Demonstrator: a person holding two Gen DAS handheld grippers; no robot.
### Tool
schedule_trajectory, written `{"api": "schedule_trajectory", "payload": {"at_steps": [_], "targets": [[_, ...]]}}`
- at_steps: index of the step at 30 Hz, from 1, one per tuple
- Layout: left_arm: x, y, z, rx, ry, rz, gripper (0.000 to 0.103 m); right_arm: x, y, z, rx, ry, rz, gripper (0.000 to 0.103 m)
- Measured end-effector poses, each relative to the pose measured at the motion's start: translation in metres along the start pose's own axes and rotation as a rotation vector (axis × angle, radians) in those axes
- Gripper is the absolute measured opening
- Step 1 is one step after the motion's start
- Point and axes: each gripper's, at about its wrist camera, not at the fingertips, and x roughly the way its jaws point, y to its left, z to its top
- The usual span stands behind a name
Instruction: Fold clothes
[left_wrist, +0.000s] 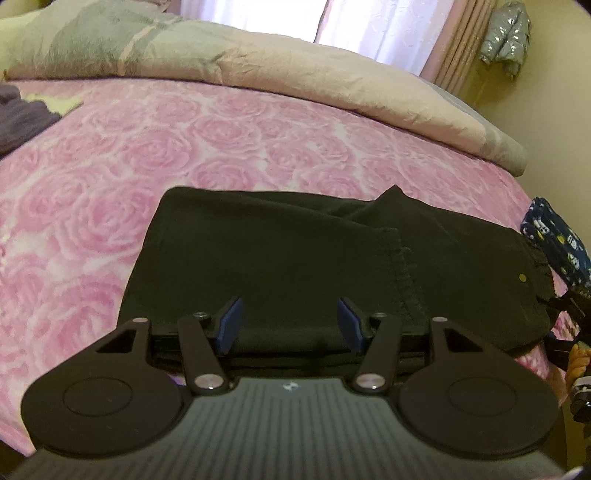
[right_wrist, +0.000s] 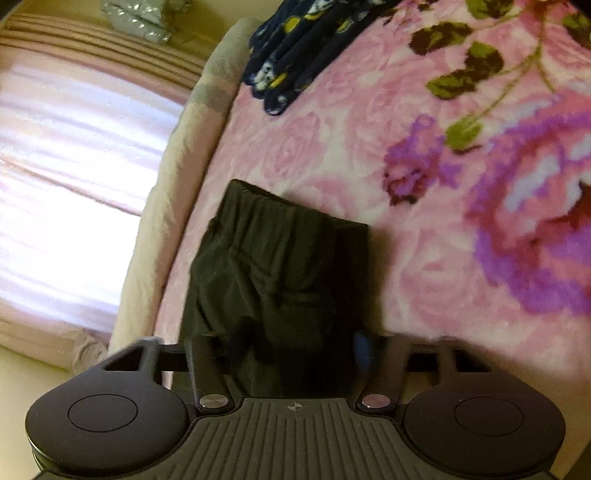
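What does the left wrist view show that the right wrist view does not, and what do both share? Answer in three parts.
Only the left wrist view: the left gripper, jaws open over the near edge of the black garment, and a dark purple cloth at the far left.
Only the right wrist view: the right gripper with the black garment between its fingers, and the blanket's large purple flower.
Both: the black garment, the pink rose blanket, the navy patterned cloth, the curtained window.

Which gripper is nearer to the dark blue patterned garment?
Right. The right gripper is over the black trousers' waistband end, towards the patterned garment; the left gripper is at their opposite end.
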Motion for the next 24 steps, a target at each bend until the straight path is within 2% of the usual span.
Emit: {"api": "schedule_trajectory", "payload": {"at_steps": [3, 6, 8, 12, 16, 21, 24], "targets": [[0.007, 0.013, -0.002, -0.038, 0.004, 0.002, 0.048, 0.000, -0.009, 0.000, 0.001, -0.011, 0.041, 0.034], [0.018, 0.026, -0.003, -0.071, 0.017, -0.007, 0.044, 0.005, -0.003, 0.002, -0.040, -0.009, 0.015, 0.029], [0.025, 0.030, -0.004, -0.049, 0.014, -0.020, 0.044, 0.009, 0.001, 0.004, -0.070, -0.007, -0.005, 0.027], [0.024, 0.035, 0.000, -0.061, 0.006, -0.043, 0.042, 0.008, 0.057, -0.013, -0.402, -0.046, -0.202, 0.022], [0.007, 0.053, 0.002, -0.126, -0.039, -0.055, 0.041, -0.003, 0.131, -0.059, -0.808, -0.205, -0.296, 0.019], [-0.021, 0.091, 0.004, -0.200, -0.094, -0.048, 0.041, -0.020, 0.206, -0.141, -1.205, -0.375, -0.174, 0.019], [-0.034, 0.118, 0.005, -0.261, -0.123, -0.046, 0.041, -0.020, 0.231, -0.200, -1.417, -0.428, -0.079, 0.019]]}}
